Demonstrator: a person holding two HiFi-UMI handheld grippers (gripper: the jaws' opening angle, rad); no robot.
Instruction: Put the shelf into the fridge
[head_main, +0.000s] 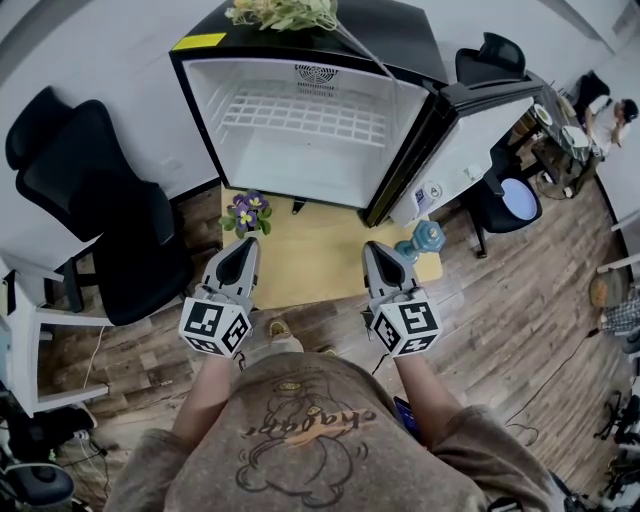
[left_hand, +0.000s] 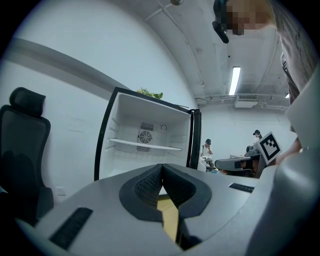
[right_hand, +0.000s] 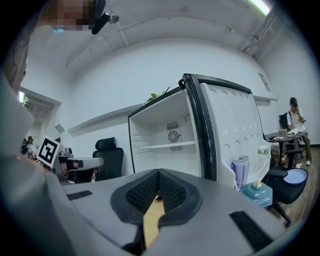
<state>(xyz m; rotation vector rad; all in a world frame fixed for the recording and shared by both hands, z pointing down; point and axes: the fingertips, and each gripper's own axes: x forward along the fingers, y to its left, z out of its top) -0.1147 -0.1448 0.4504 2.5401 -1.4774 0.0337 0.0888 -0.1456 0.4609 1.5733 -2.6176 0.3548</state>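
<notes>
As the shelf (head_main: 305, 118) lies left-to-right inside the open fridge (head_main: 213, 112), far and dead ahead, left gripper (head_main: 247, 246) and right gripper (head_main: 372, 248) sit near, equally distant, both pressed together, empty.

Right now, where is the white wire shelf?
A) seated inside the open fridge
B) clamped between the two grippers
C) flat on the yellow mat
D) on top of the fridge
A: the wire shelf spans the upper part of the open fridge, while the left gripper and the right gripper are shut on nothing in front of it.
</notes>
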